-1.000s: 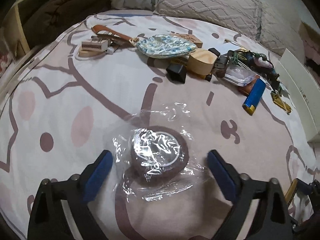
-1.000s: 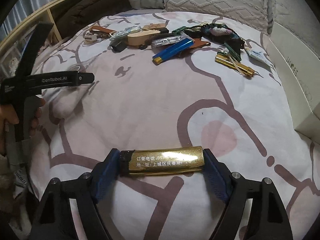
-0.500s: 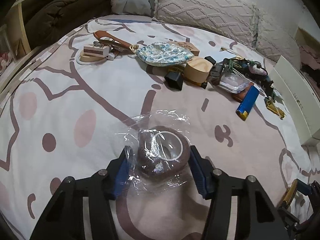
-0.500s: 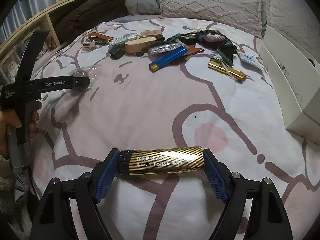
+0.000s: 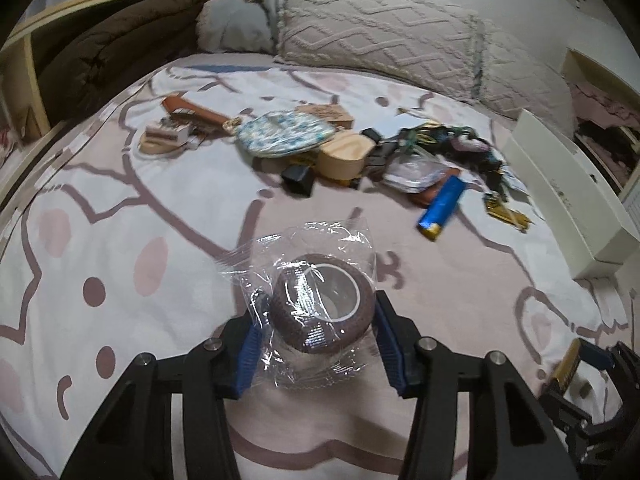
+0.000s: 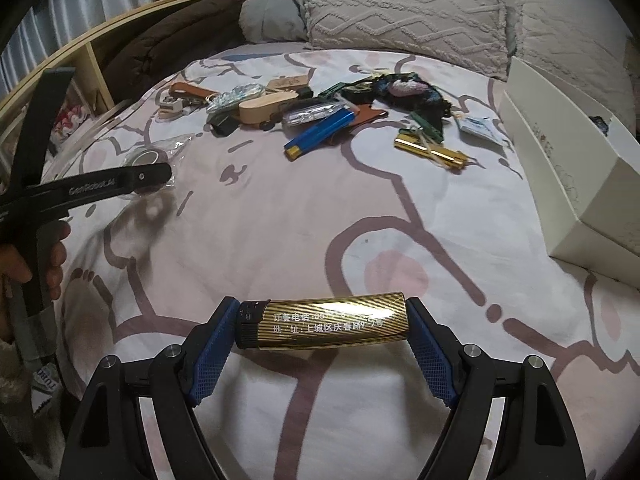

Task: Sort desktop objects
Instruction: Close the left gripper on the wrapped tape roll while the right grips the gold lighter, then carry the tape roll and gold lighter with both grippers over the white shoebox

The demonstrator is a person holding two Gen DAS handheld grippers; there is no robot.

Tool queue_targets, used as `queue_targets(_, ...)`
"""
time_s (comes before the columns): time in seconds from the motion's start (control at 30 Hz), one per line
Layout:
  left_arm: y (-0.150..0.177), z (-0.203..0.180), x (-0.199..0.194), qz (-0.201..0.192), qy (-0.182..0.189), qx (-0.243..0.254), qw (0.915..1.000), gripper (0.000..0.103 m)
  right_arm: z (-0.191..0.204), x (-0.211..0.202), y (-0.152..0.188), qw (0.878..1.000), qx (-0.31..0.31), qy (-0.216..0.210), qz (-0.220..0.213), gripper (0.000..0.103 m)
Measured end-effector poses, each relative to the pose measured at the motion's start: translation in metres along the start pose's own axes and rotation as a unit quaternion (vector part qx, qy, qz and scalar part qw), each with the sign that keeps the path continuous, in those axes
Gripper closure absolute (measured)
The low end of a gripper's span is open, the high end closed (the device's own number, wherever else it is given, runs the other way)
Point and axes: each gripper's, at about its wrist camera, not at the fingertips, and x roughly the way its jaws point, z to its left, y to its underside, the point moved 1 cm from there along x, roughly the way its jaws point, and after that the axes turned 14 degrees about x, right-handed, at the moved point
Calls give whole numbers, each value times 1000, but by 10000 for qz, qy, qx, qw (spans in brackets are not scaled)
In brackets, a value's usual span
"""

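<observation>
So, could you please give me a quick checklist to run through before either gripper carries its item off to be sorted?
1. Left gripper shut on the wrapped tape roll: ok, both blue pads press its sides through the wrapper.
2. Roll lifted off the bedspread: cannot tell.
3. Right gripper shut on the gold lighter: ok, held end to end between the pads.
4. Lighter level: ok, it sits nearly horizontal.
5. Loose wrapper free of the pile: ok, it lies apart from the blue lighter.
6. White box open to take items: cannot tell.
</observation>
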Motion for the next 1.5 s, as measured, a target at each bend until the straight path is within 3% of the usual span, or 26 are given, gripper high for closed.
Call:
queue_targets(0.53, -20, -83, -40, -516, 792, 512, 9942, 52, -66, -54, -14, 9945, 720, 349, -681, 21)
queue_targets(1.07, -61, -173, -62, -890, 1534, 1108, 9779, 52, -143, -114, -23, 9827, 1094, 823, -1247, 21)
queue_targets(1.5, -114, -234, -60, -1154, 1909, 1548, 9624, 52, -194, -150, -67, 9818, 1071, 806, -1348, 21)
